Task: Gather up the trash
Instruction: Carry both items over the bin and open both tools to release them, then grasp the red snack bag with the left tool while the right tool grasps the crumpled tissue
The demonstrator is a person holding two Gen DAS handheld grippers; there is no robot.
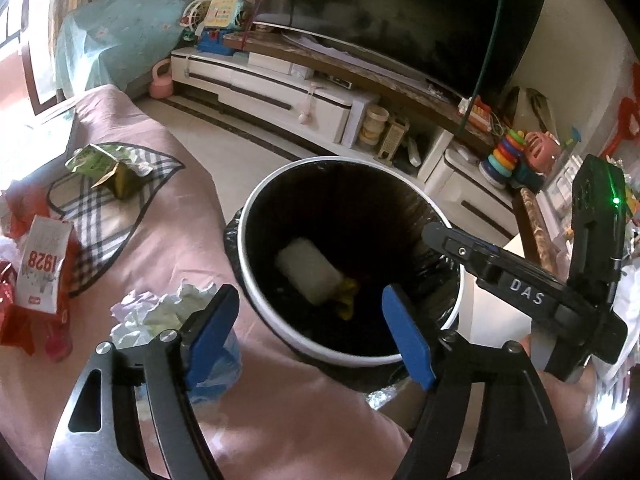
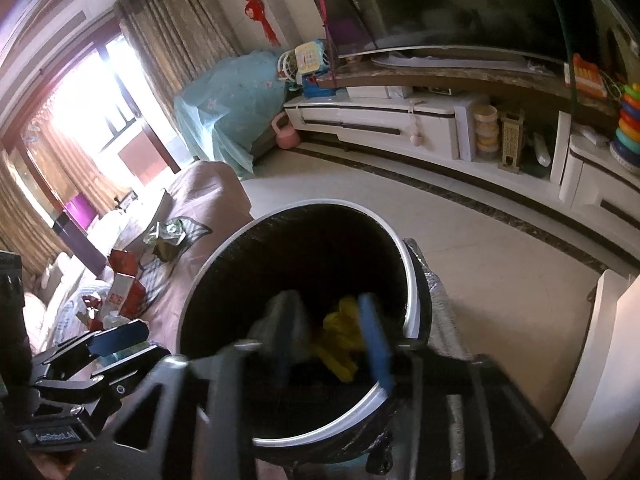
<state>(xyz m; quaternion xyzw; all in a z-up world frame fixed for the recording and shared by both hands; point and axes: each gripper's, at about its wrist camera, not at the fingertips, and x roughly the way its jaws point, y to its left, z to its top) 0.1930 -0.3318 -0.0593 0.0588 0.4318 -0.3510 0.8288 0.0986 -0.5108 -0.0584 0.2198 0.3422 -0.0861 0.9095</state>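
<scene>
Left wrist view: left gripper [image 1: 308,330] jaws stand wide apart over the bin [image 1: 352,354], nothing between them.
Right gripper: seen from the left wrist [image 1: 448,240] above the bin's far rim; its own view [image 2: 332,340] is blurred, jaws partly open with no pad pressing on anything.
Bin: white rim, black liner, beside the pink cover [image 1: 180,232].
Inside the bin: a white wad [image 1: 308,274] and yellow scrap [image 1: 347,296] at the bottom; dark, the rest hard to make out.
Still on the cover: crumpled paper [image 1: 160,308] partly hidden by the left jaw, red carton [image 1: 42,276] cut off at the edge, green wrapper [image 1: 106,168] on checked cloth [image 1: 100,220].
</scene>
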